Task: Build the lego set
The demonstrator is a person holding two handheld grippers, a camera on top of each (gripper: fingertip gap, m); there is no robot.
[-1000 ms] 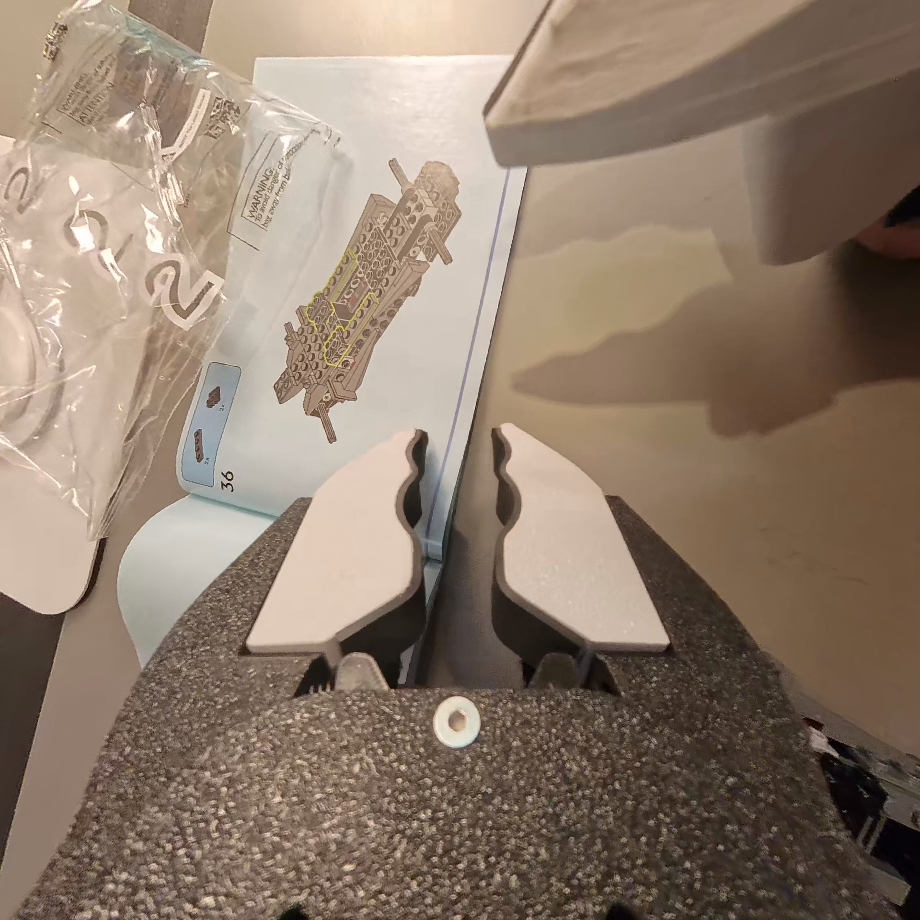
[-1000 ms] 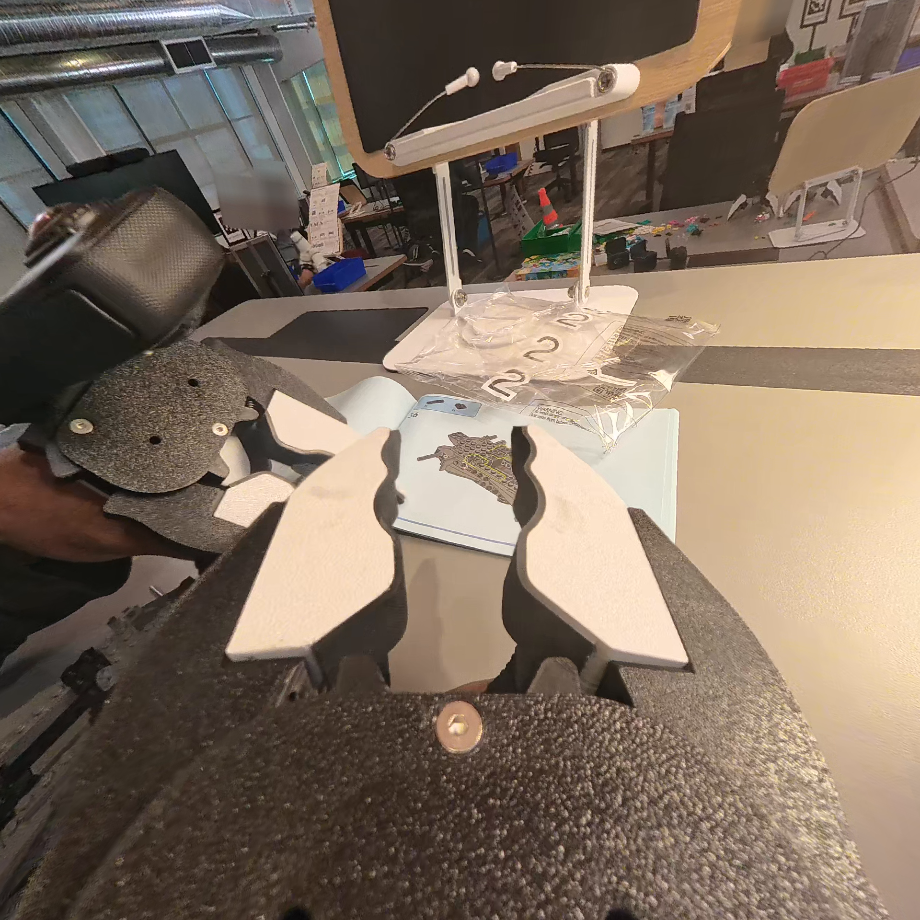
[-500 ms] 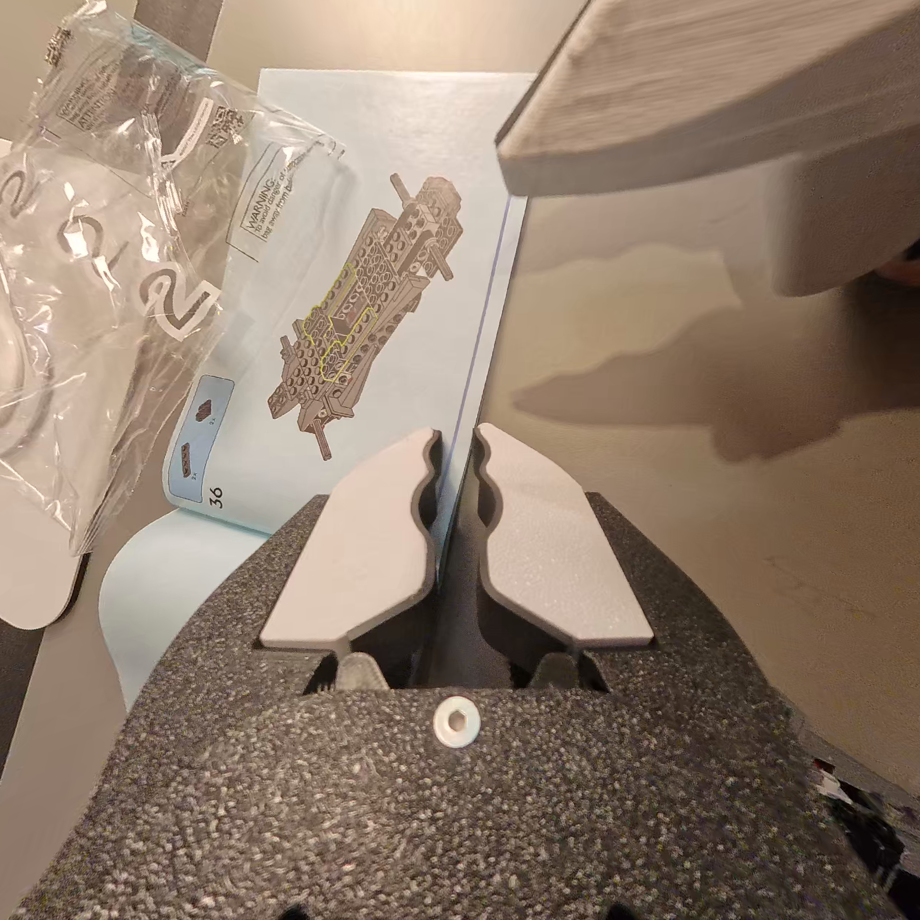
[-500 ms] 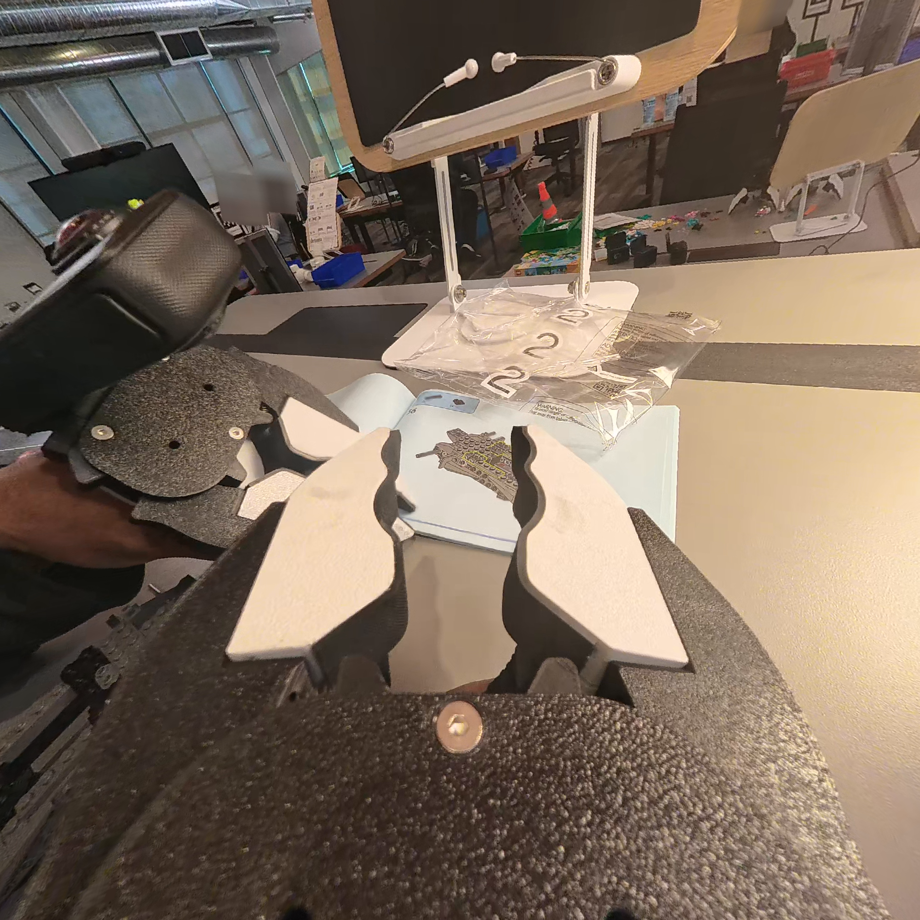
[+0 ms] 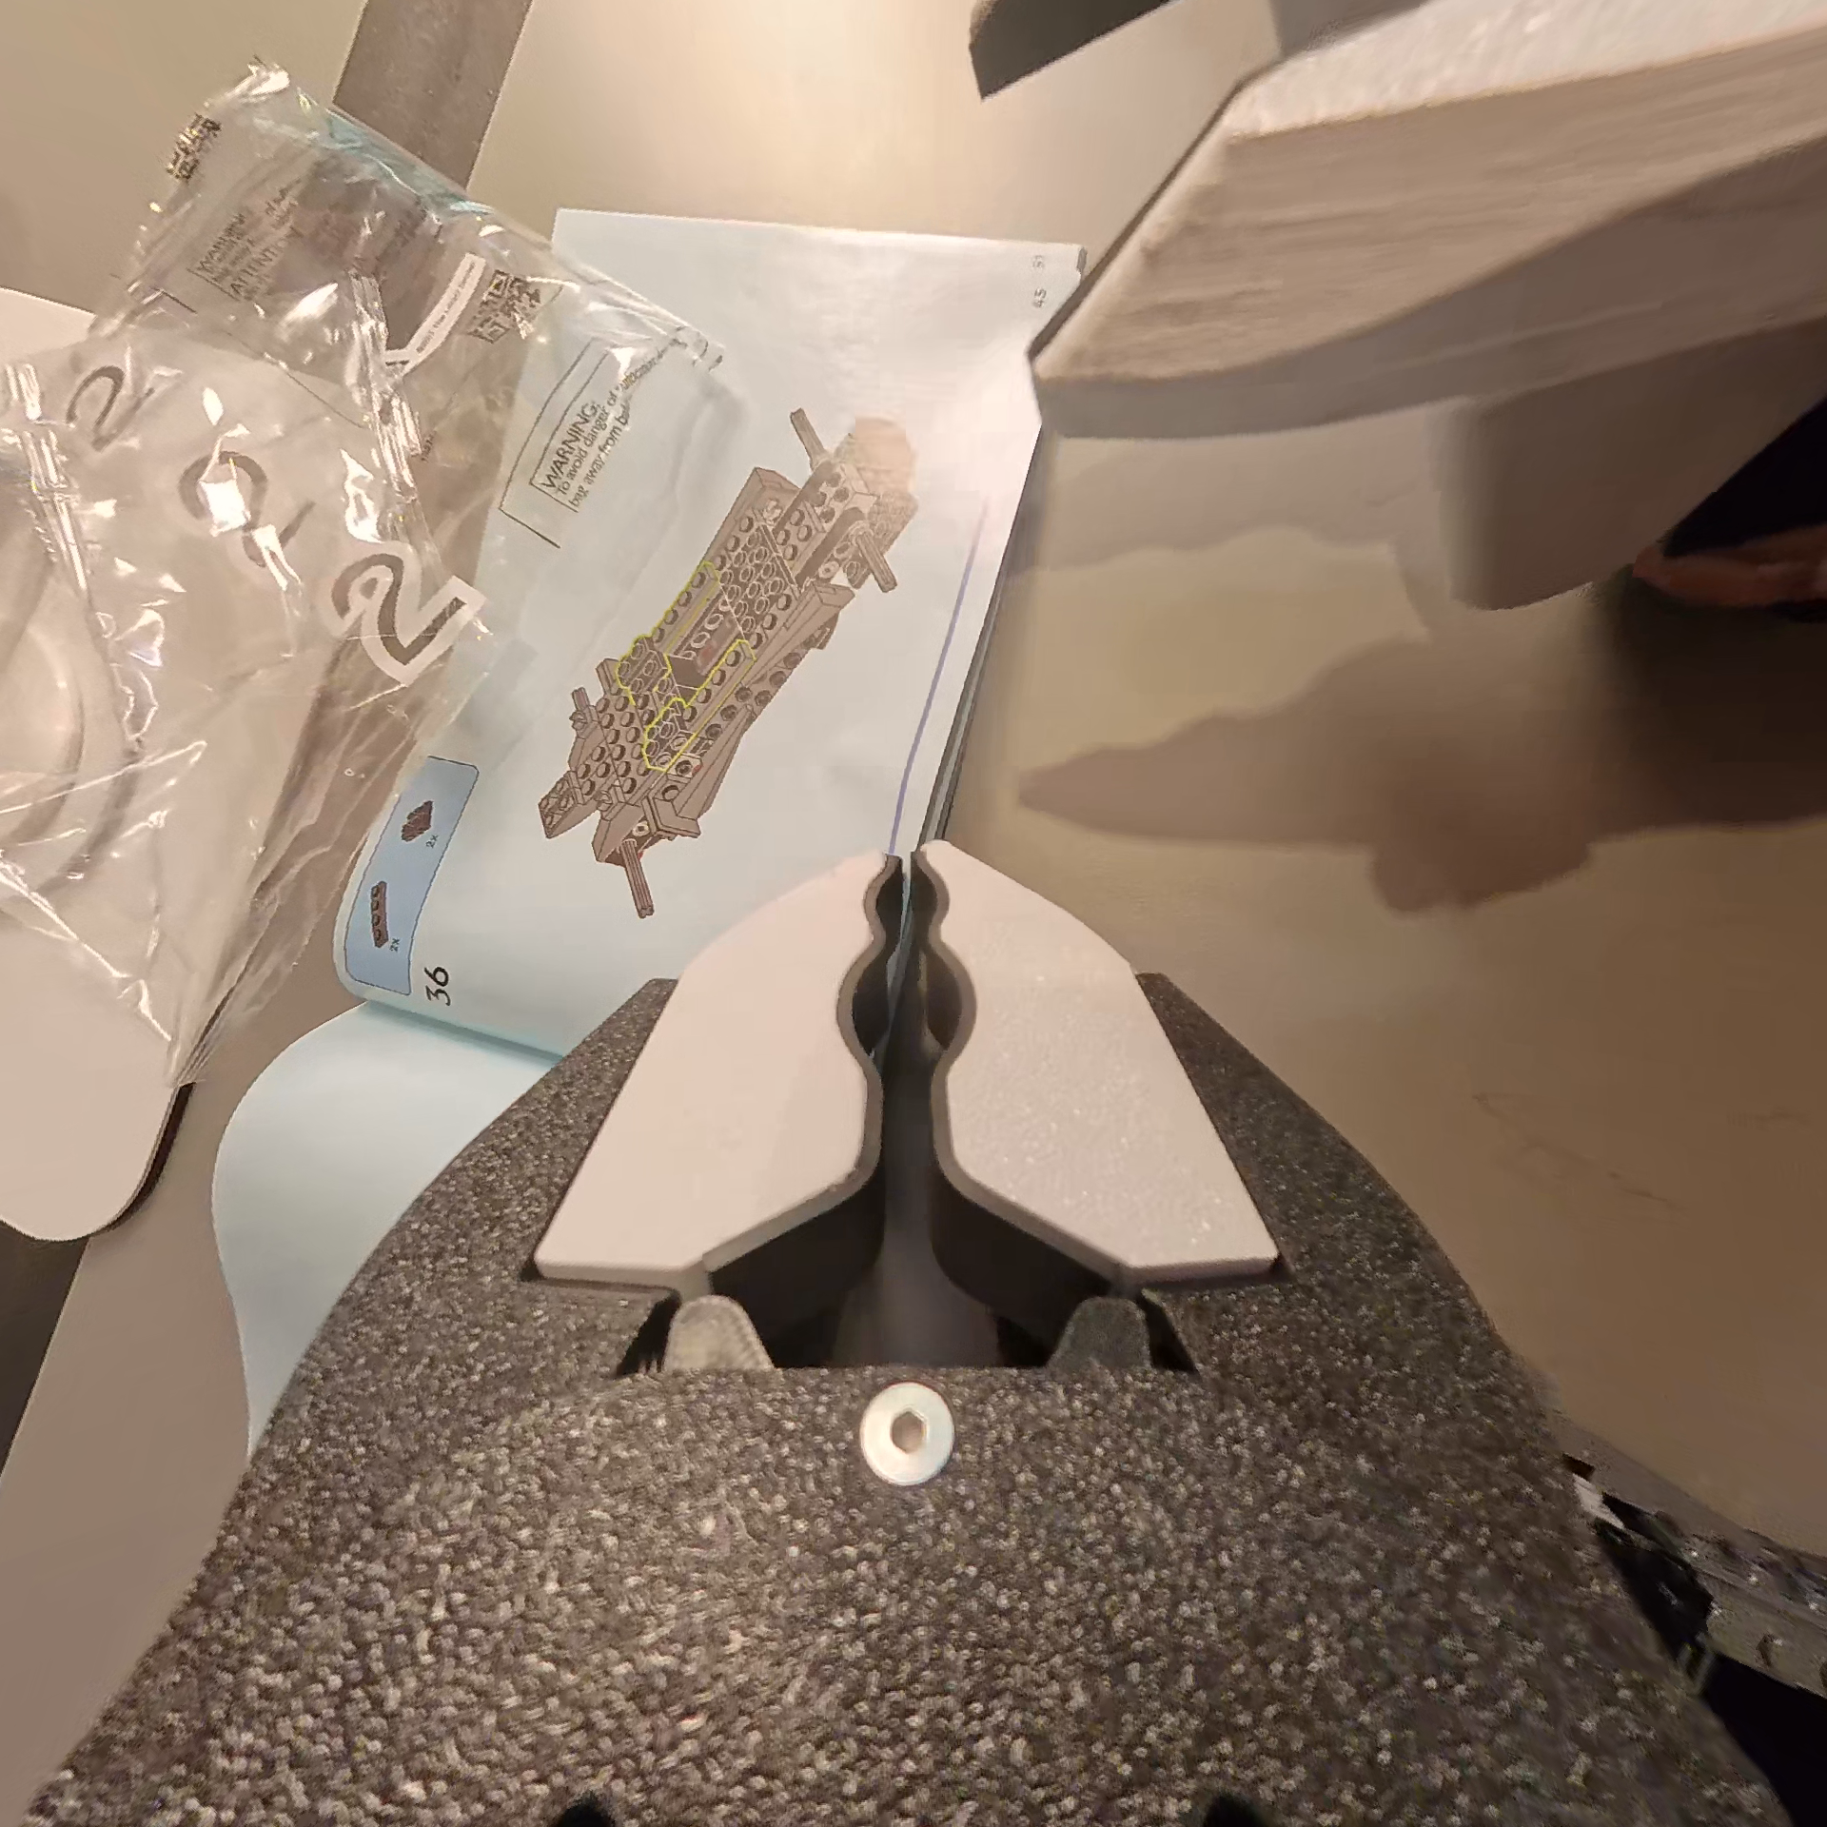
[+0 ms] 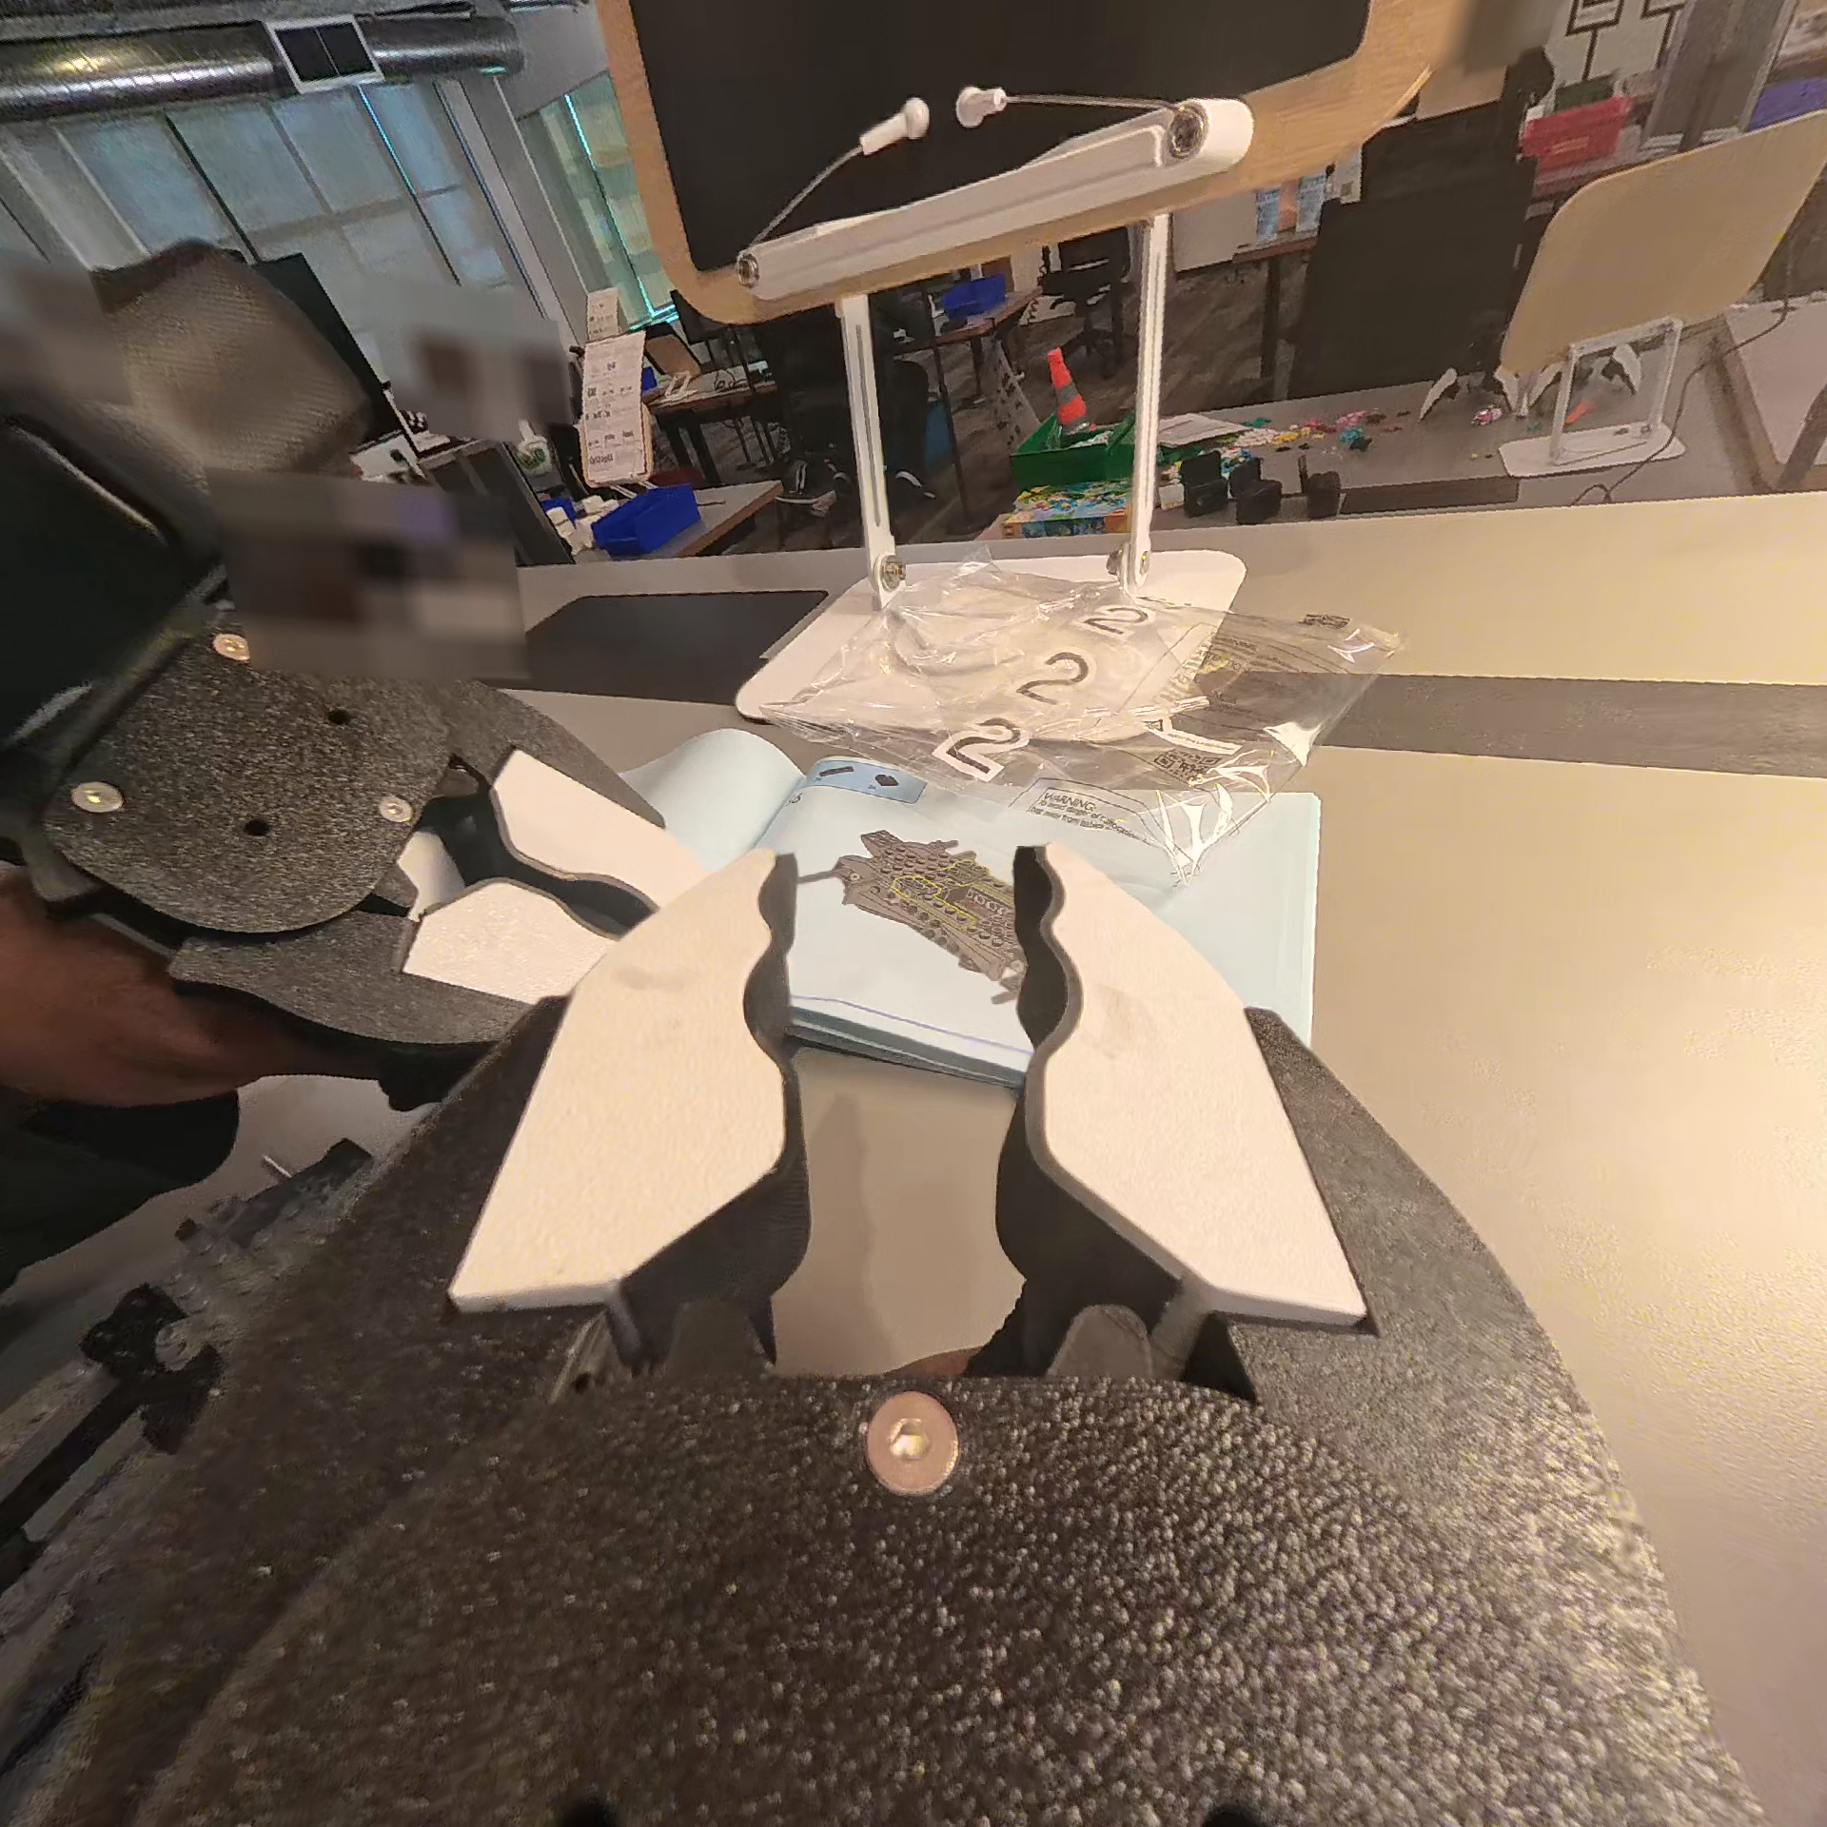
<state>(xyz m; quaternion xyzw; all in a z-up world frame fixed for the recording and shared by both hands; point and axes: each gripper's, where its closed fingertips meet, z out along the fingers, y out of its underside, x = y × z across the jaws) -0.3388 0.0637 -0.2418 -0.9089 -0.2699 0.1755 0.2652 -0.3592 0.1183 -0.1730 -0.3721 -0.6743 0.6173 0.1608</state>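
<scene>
Grey pads of the left gripper [image 5: 902, 862] are pinched together on the right-hand edge of the pale blue booklet page [image 5: 791, 415], having closed from a clear gap a second ago. Crumpled clear bags [image 5: 227, 554] overlap the booklet's far side. Nearby, the right gripper [image 6: 898, 870] hangs wide open, empty, unchanged.

Left gripper [image 5: 905, 862] jaws, apart a second ago, half closed after, now closed onto right edge of top page of open booklet [image 5: 791, 514]; fingertips nearly touching, page edge between them. Booklet edge slightly lifted off bench [image 5: 1384, 1087].
</scene>
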